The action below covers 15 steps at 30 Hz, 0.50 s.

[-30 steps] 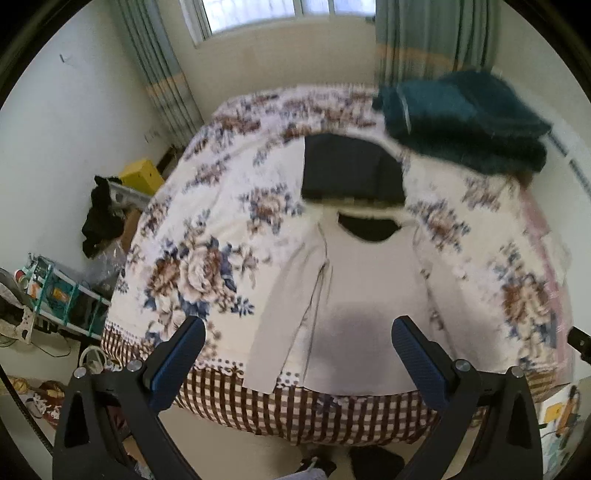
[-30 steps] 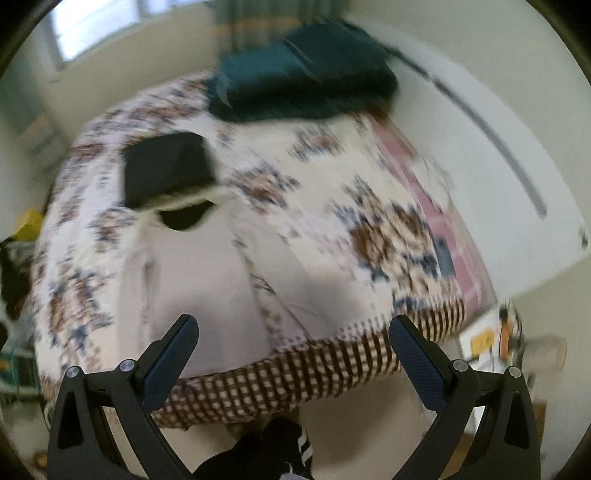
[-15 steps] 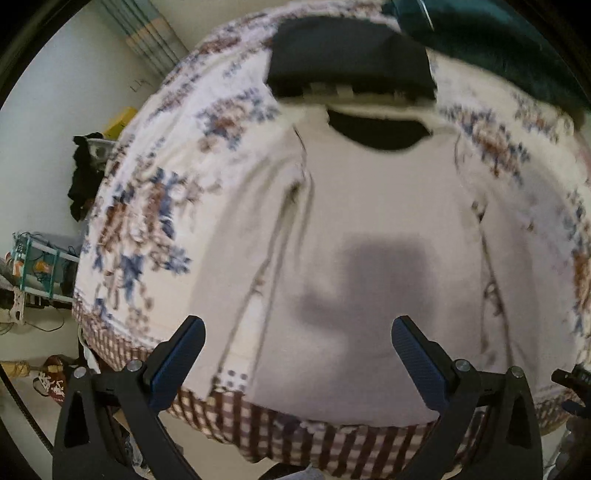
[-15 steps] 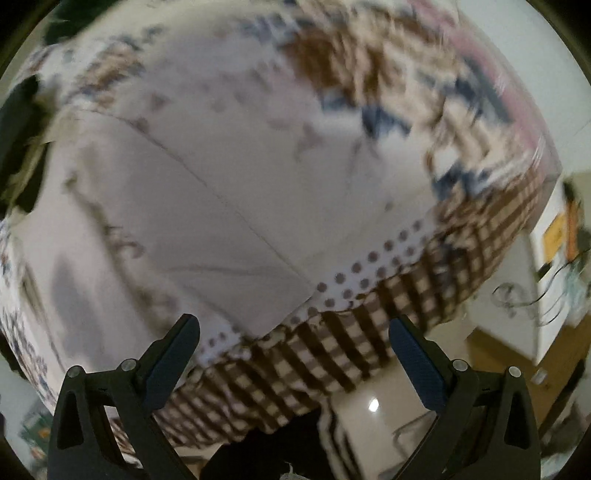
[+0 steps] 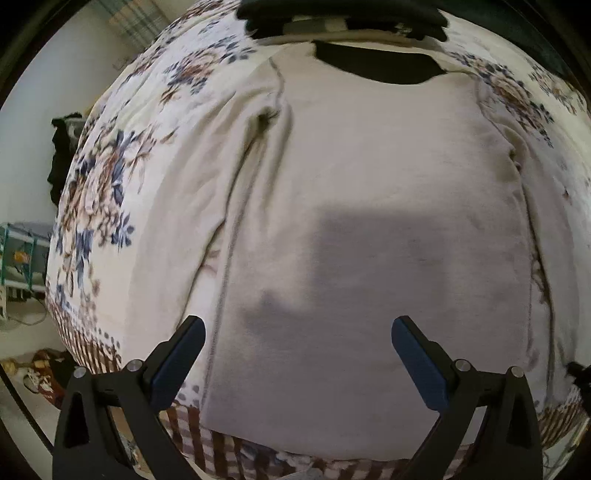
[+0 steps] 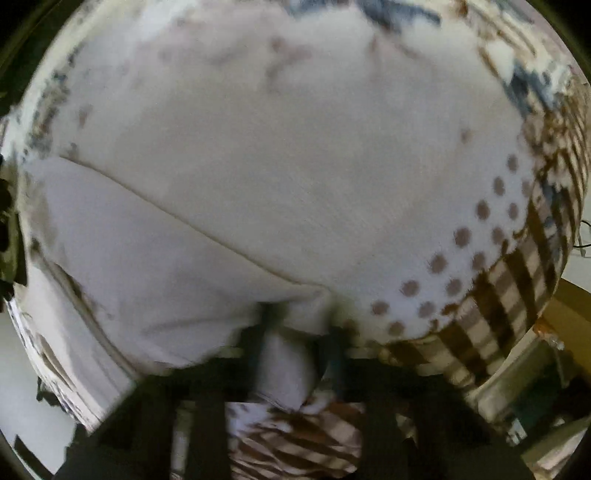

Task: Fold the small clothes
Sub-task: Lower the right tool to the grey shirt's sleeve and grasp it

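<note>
A pale beige long-sleeved top (image 5: pixel 369 184) lies flat on the floral bedspread (image 5: pixel 110 177), neck away from me and hem at the near bed edge. My left gripper (image 5: pixel 297 354) is open just above the hem, fingers apart over the fabric. In the blurred right wrist view, my right gripper (image 6: pixel 295 343) is closed on the cuff end of the top's right sleeve (image 6: pixel 155 266) at the bed edge.
A folded dark garment (image 5: pixel 340 14) lies past the top's neck. The brown checked bed border (image 6: pixel 509 288) hangs below the edge. A shelf rack (image 5: pixel 18 254) and clutter stand on the floor at the left.
Both grippers dropped close to the top. The left stayed open over the hem. The right went from open to shut on the right sleeve's end.
</note>
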Each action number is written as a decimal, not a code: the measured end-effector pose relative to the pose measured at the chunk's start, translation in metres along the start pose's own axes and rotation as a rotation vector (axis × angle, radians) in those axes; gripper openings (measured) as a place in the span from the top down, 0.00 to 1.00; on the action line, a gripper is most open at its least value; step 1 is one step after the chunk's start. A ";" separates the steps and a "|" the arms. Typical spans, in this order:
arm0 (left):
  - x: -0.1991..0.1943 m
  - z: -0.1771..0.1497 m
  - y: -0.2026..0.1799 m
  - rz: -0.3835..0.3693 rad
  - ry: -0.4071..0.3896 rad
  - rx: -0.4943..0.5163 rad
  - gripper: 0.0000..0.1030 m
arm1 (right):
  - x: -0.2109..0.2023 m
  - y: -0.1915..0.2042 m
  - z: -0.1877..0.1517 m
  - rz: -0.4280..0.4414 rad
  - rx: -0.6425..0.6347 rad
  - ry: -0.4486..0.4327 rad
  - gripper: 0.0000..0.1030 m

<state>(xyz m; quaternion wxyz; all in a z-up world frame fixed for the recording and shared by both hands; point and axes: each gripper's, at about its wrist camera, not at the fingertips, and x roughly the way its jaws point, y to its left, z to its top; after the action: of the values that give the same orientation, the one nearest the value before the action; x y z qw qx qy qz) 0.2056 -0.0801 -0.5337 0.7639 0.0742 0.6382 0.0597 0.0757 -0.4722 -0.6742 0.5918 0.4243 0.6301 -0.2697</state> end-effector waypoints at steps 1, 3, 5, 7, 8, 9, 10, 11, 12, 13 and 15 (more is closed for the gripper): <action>0.001 0.000 0.005 -0.002 -0.001 -0.011 0.00 | -0.009 0.006 -0.004 0.000 -0.016 -0.046 0.94; 0.003 -0.004 0.023 -0.001 0.009 -0.040 0.00 | -0.023 0.027 -0.009 -0.027 -0.091 -0.113 0.95; 0.002 -0.008 0.044 0.011 0.014 -0.069 0.00 | -0.037 0.058 -0.022 -0.042 -0.204 -0.166 0.95; 0.001 -0.015 0.066 0.033 0.013 -0.094 0.00 | -0.050 0.103 -0.046 -0.050 -0.359 -0.198 0.95; -0.001 -0.018 0.083 0.054 0.010 -0.110 0.00 | -0.053 0.132 -0.062 -0.061 -0.469 -0.215 0.95; -0.001 -0.023 0.099 0.075 0.011 -0.127 0.00 | -0.063 0.167 -0.079 -0.069 -0.567 -0.229 0.95; -0.002 -0.027 0.115 0.096 0.013 -0.143 0.00 | -0.072 0.202 -0.102 -0.066 -0.665 -0.241 0.95; -0.002 -0.031 0.129 0.114 0.015 -0.157 0.00 | -0.073 0.236 -0.124 -0.063 -0.765 -0.247 0.95; -0.001 -0.035 0.144 0.133 0.018 -0.172 0.00 | -0.074 0.261 -0.144 -0.060 -0.846 -0.246 0.95; -0.001 -0.039 0.160 0.153 0.022 -0.188 0.00 | -0.067 0.293 -0.175 -0.055 -0.956 -0.247 0.95; 0.002 -0.050 0.193 0.202 0.032 -0.220 0.00 | -0.048 0.338 -0.228 -0.115 -1.146 -0.252 0.95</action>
<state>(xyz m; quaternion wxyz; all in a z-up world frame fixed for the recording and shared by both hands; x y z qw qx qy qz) 0.1573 0.1113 -0.5077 0.7474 0.0530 0.6291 0.2071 0.2438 -0.1235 -0.5373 0.7814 -0.0333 0.6222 0.0341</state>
